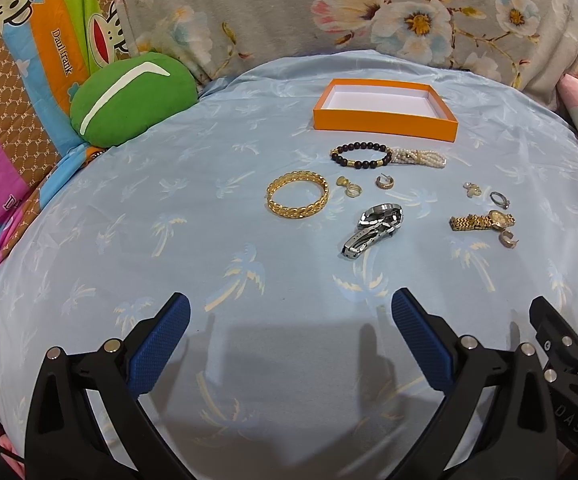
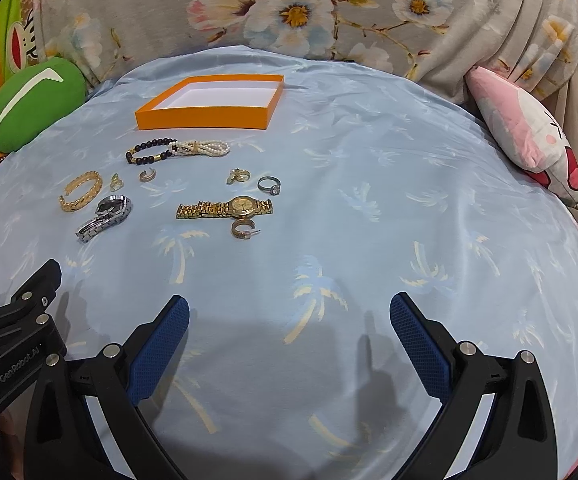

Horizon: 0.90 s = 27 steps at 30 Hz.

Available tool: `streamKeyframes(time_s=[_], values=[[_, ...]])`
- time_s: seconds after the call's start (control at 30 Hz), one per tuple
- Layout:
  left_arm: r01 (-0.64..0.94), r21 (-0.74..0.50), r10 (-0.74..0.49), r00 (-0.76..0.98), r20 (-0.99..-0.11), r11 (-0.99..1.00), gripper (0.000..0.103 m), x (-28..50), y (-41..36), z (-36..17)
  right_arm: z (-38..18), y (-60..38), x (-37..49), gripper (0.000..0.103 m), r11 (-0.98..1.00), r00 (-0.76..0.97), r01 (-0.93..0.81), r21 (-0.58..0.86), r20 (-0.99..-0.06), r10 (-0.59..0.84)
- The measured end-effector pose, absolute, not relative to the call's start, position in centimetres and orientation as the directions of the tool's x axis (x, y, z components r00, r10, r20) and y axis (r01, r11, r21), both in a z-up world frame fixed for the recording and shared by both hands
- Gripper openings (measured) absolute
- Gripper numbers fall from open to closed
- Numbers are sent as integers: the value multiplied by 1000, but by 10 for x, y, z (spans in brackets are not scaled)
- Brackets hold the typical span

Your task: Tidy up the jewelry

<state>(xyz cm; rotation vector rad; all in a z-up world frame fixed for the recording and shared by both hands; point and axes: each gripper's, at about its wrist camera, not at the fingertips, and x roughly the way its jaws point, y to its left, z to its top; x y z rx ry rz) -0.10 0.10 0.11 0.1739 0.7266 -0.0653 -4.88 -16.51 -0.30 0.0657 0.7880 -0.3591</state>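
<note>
1. The left tongs (image 1: 291, 312) hang above the bed's blue palm-print sheet (image 1: 169, 240) with their blue pads spread wide and nothing between them.
2. The right tongs (image 2: 289, 312) are likewise spread wide and hold nothing, close beside the left pair.
3. An orange box (image 1: 385, 122) with a white inside lies open at the far side of the sheet, with nothing in it.
4. Just in front of it a dark bead bracelet (image 1: 361, 155) touches a pearl bracelet (image 1: 419, 157).
5. Nearer lie a gold bangle (image 1: 297, 197), a silver watch (image 1: 373, 229) and a gold watch (image 2: 225, 207), all apart from each other.
6. A stone-set ring (image 2: 269, 185) and a hoop earring (image 2: 243, 229) lie close to the gold watch.
7. A green cushion (image 1: 133, 98) lies at the sheet's left edge, a pink one (image 2: 529, 136) at the right.
</note>
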Motion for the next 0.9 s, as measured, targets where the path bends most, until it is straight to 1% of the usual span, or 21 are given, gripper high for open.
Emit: streamKeyframes(time_s=[0.5,0.9], values=[[88,128,20,744,-668,988,98,0,5,1,-5,-161,-44,98,954,656,290,-74,-710,-255],[84,128,23,745,-666,988,98,0,9,1,-5,-159,-43,98,956,659,283,-73,-710,-249]])
